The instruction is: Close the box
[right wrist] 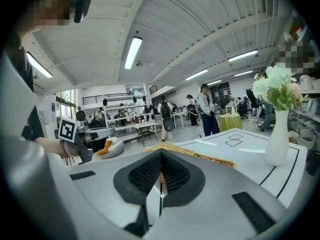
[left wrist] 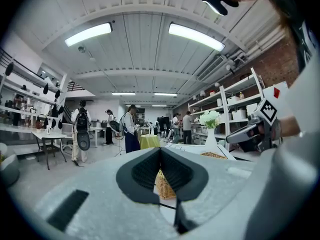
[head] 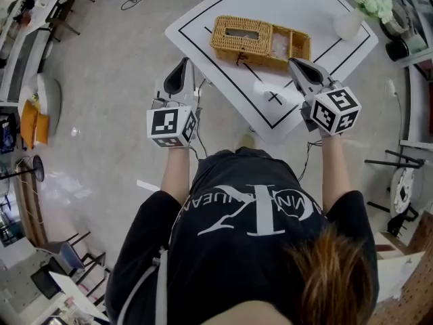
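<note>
Standing at the near corner of the white table point(head: 318, 5), the person holds both grippers short of the work, and neither touches it.

**Position of the item.** The wicker box point(head: 250, 39) lies on the table inside the marked black lines, beyond the two grippers and well apart from the flower vase point(head: 350, 23) at the far right corner. Its left part carries a woven top with an oval slot. Its right end appears uncovered, showing a pinkish interior. No view makes out a hinge or a loose lid.

**Grippers.**
- The left gripper point(head: 181, 66) hangs off the table's left edge, over the floor. Its pads are pressed together with nothing between them.
- The right gripper point(head: 296, 65) is over the near part of the table, just short of the box's right end. Its jaws are likewise closed and empty.

**Handling assessment.**
- The box is probably light, since it is woven.
- The weave should be stiff with a little spring, and rough enough not to slip under the pads.
- A hard pinch could crush or snag the strands.
- Being light, the box may skate on the smooth tabletop when pushed.

**Recommended hold.** Take the cover by its free woven edge, or press it flat with closed jaws. Brace the left end wall with the other gripper.
</note>
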A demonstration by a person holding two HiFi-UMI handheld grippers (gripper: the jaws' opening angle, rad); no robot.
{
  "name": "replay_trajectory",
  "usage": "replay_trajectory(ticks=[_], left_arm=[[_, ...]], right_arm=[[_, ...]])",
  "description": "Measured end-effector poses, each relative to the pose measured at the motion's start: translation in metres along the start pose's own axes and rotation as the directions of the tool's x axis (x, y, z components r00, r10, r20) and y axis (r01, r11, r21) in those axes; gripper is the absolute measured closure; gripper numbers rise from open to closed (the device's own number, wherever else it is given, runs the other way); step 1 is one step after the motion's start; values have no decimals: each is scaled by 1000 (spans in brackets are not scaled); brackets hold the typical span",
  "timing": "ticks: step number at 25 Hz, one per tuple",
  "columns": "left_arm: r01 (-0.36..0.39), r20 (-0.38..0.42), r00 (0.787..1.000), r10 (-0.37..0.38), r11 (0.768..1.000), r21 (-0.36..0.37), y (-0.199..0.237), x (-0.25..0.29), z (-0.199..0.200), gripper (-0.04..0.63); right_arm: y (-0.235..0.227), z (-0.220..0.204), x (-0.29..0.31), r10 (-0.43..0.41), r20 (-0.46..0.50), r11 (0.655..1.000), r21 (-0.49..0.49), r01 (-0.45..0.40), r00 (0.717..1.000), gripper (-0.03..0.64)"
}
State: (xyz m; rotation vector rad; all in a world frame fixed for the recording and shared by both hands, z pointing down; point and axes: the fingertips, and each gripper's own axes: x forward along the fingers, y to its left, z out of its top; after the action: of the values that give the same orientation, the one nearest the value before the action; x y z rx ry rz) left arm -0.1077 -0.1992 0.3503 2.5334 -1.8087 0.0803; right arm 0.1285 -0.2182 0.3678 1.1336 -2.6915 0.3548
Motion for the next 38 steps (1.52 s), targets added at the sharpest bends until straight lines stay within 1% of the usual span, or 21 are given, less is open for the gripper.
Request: replay_trajectory(ticks=[6,10,14,23,27,32,38], left_arm=[[24,-4,1000,-24,1000,0,0,-4,2,591],[36,-3,999,-36,999,-4,1,-8,5,591],[51,-8,999,-51,999,-5,0,-15,5,591],[63,-2,998,-63,998,-8,6,-31,6,591],[73,2,997,-73,997,-20,8,-34,5,591],[85,4,996,-85,996,-31,7,-36,5,591],[102,-3,995,-102,994,-37,5,-35,0,591]], right_arm=[[17,10,-11,-37,74,998,-42,40,997,618],[23,11,-17,-66,111,998,0,66,992,618],[28,9,-24,-96,128,995,21,94,987,618],[46,7,-34,-132,155,991,2,133,979,618],[54,6,-37,-145,163,989,0,147,976,618],[60,5,-42,-154,168,987,-14,159,974,618],[60,4,-44,-156,181,988,13,156,971,618]])
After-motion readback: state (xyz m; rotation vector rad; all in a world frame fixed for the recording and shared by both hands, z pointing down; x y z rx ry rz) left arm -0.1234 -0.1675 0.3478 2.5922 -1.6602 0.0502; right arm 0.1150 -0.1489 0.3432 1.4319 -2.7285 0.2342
